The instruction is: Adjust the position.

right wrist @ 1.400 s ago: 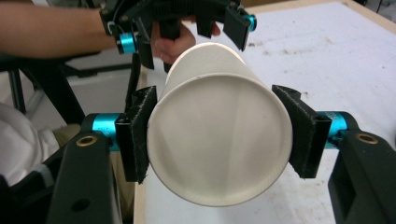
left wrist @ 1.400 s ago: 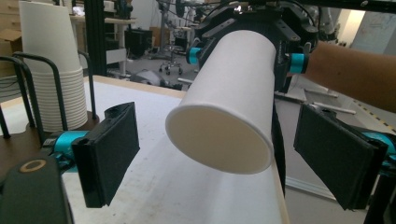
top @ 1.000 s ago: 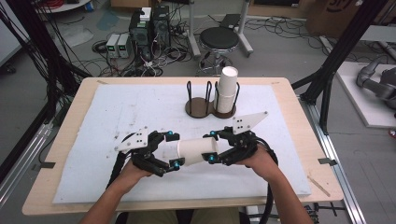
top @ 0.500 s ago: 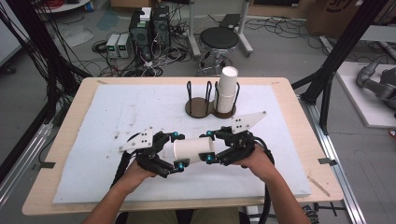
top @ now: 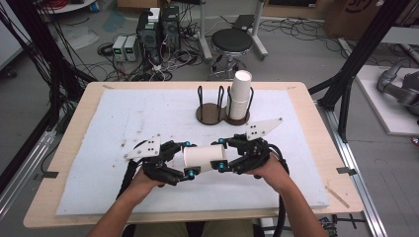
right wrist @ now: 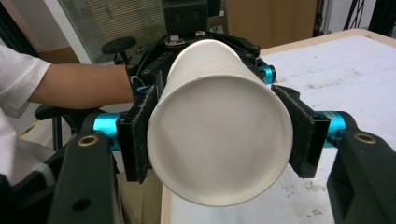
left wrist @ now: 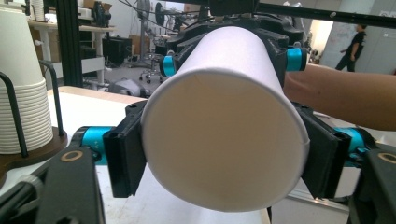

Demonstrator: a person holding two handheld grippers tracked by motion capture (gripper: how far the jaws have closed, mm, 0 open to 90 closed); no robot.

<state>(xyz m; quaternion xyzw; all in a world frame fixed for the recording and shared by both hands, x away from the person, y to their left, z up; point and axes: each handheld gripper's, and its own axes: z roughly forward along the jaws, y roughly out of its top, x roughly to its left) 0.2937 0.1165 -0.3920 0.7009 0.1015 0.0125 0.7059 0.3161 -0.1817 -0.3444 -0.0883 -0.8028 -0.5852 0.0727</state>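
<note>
A white paper cup (top: 205, 158) lies on its side in the air just above the white mat, held between both grippers. My left gripper (top: 187, 159) grips its left end; its jaws have just been closing, and in the left gripper view the pads (left wrist: 123, 156) press on both sides of the cup (left wrist: 224, 140). My right gripper (top: 222, 155) is shut on the cup's right end. In the right gripper view its pads (right wrist: 137, 140) clamp the cup (right wrist: 219, 126), with the other gripper behind it.
A dark wooden cup holder (top: 210, 112) with wire hoops stands at the back middle of the mat; its right slot holds a tall stack of white cups (top: 240, 94). That stack (left wrist: 23, 93) stands at the left of the left gripper view. The wooden table edge (top: 316, 148) runs along the right.
The left gripper's jaws have closed onto the cup's left end, which earlier sat between them wide apart. Both hands and the cup stay in place.
</note>
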